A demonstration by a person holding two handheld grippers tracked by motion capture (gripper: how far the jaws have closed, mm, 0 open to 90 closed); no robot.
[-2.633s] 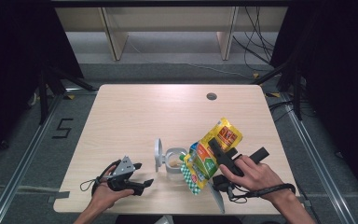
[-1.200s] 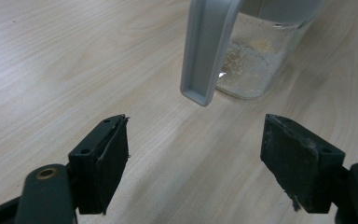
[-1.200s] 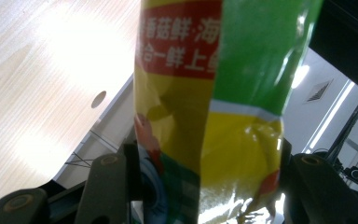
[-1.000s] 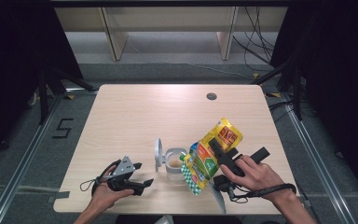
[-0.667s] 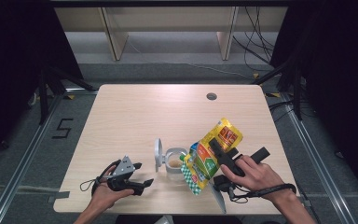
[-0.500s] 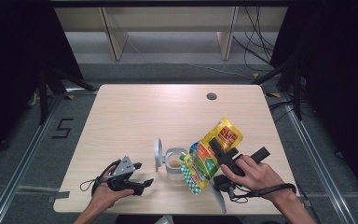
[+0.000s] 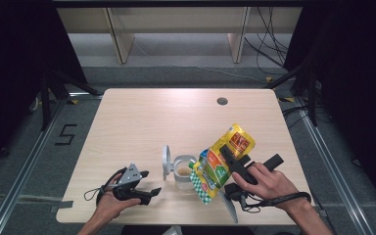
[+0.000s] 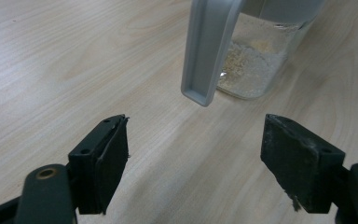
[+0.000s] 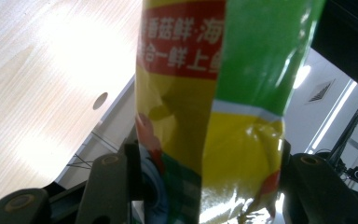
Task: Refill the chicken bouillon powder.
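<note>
While jaws clamp it, yellow pouch (image 9: 205, 116), red band, Chinese characters

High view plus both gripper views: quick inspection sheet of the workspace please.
Surface: wooden table, round hole near the far edge.
Job's things: yellow-green pouch tilted over clear jar; jar's grey lid open, pale powder inside.
Clutter: nothing seen.
Grippers: right gripper clamped on the pouch; left gripper open, resting near the jar.
Cables: cords on the floor behind the table.
Surroundings: grey floor, "5" marking, shelf legs.
</note>
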